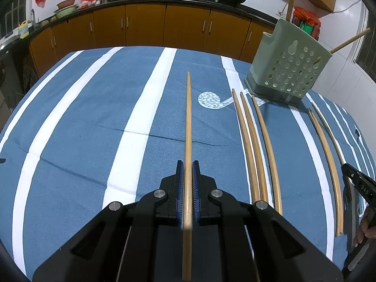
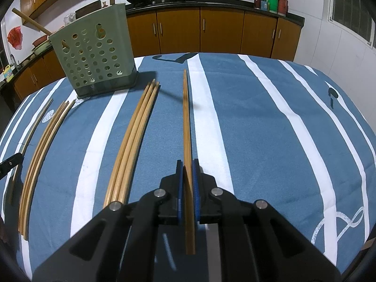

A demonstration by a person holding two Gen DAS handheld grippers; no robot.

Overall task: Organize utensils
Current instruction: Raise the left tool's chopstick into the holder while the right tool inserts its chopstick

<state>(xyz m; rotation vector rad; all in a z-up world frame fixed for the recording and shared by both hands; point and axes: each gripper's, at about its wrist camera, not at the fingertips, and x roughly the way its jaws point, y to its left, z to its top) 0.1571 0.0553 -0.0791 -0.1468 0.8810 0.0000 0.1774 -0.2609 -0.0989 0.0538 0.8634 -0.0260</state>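
Loose chopsticks beside green holder; both grippers apparently clamp chopsticks.

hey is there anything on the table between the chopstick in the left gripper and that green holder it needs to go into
Nothing tall blocks the way. The left gripper is shut on a chopstick, and the green holder stands ahead to its right. Only three loose chopsticks lie flat on the cloth between them, low enough to pass over.

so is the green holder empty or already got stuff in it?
Not empty. The green holder has two wooden sticks poking above its rim, and more wood shows through its holes.
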